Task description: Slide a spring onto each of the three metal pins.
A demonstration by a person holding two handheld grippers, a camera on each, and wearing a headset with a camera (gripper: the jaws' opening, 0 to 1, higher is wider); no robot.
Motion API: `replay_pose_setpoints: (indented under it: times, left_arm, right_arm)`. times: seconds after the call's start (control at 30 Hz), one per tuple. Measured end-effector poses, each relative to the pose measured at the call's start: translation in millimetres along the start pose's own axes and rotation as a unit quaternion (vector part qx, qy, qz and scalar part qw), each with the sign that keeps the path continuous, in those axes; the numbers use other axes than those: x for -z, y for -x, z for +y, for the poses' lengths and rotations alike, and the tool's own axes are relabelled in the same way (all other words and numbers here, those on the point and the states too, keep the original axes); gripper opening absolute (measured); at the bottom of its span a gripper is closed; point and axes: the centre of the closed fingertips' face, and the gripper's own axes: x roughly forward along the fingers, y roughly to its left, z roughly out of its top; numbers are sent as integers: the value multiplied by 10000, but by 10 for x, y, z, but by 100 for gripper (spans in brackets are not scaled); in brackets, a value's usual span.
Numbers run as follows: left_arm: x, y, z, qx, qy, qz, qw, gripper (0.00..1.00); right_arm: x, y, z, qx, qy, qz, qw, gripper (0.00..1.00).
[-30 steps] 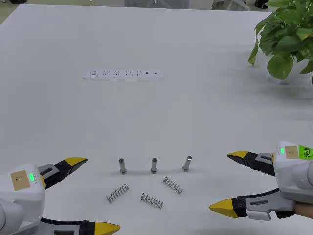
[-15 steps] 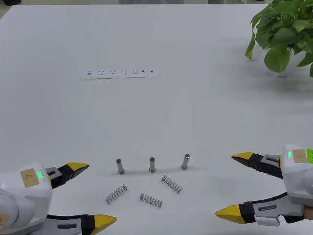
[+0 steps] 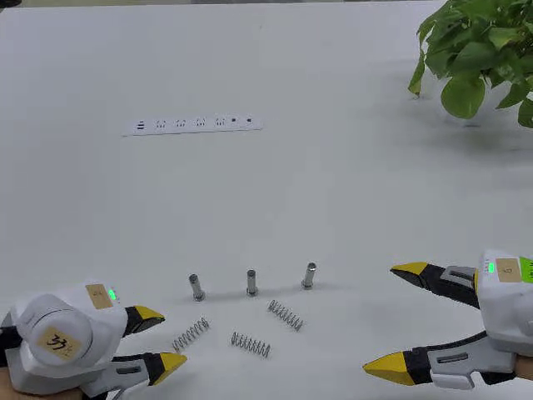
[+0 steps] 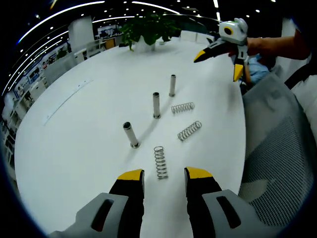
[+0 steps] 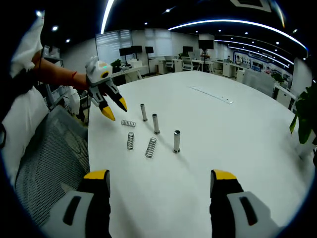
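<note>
At the table's [image 3: 350,192] front edge we had turned our left gripper [image 3: 164,337], narrowed yet empty, to take the leftmost spring [image 3: 191,333], right gripper [image 3: 396,317] agape.

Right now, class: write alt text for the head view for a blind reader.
Three metal pins stand in a row on a white table, three loose springs just in front. The left gripper and right gripper, both open, flank them; a power strip and plant sit beyond.

table [image 3: 350,200] | three pins [image 3: 251,282] upright | three springs [image 3: 250,344] flat beside | power strip [image 3: 193,124] | plant [image 3: 476,52]
</note>
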Motion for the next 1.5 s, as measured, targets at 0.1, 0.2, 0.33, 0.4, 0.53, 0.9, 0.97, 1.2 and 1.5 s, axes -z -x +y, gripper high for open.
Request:
replay_pose_setpoints:
  times: [0.1, 0.2, 0.33, 0.4, 0.53, 0.9, 0.97, 1.2, 1.5]
  left_arm:
    - [73, -84, -1, 76, -17, 178, 9998, 30]
    - [119, -140, 11, 85, -33, 289, 9995, 27]
    - [142, -163, 12, 83, -11, 393, 9992, 21]
    - [157, -176, 6, 96, -32, 447, 9990, 18]
    - [161, -185, 5, 90, -36, 477, 9988, 16]
    - [174, -254, 2, 40, 24, 484, 9988, 12]
    - [182, -249, -4, 35, 39, 492, 9988, 11]
    - [170, -238, -4, -9, 43, 491, 9988, 11]
    - [161, -221, -42, 2, 240, 370, 9990, 10]
  right_arm:
    - [18, 4, 0, -2, -27, -9, 10000, 84]
    - [35, 8, 3, 0, -37, 10, 10000, 84]
    - [38, 12, -1, 12, -61, -1, 10000, 84]
    - [46, 13, -1, 11, -64, 5, 10000, 84]
    - [58, 14, 9, -3, -70, 24, 10000, 84]
    - [40, 4, 40, -9, -90, 8, 10000, 84]
    - [39, 4, 46, -5, -86, 16, 10000, 84]
    - [25, 8, 71, 4, -87, 29, 10000, 84]
    - [7, -6, 66, 10, -57, 10, 10000, 83]
